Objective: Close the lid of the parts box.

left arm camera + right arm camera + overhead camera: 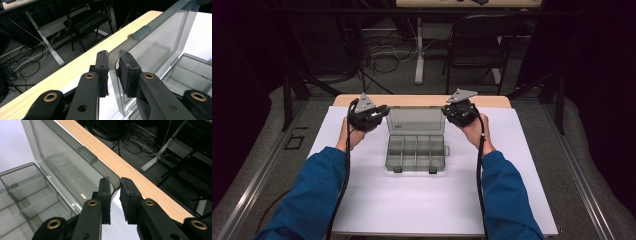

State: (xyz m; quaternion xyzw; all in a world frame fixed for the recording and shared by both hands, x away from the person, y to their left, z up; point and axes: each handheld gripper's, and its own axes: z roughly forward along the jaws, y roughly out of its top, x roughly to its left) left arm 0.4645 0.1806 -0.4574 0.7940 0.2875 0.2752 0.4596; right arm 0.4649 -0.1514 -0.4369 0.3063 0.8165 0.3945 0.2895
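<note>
A smoky clear compartment box [416,152] sits open on the white sheet, its lid [414,120] standing upright at the back. My left gripper [384,111] is shut on the lid's left upper corner, and my right gripper [446,111] is shut on its right upper corner. In the left gripper view the lid [160,42] runs off to the right, and its curved corner sits between the pads of my left gripper [113,61]. The right gripper view has the lid [65,157] at left, its corner pinched in my right gripper [115,186]. The compartments [22,192] look bare.
The white sheet [377,200] covers most of the wooden table [422,100]. Beyond the far edge stand a black chair [477,45] and a white table leg [418,50], with cables on the floor [382,52]. Metal rails [582,175] flank the table.
</note>
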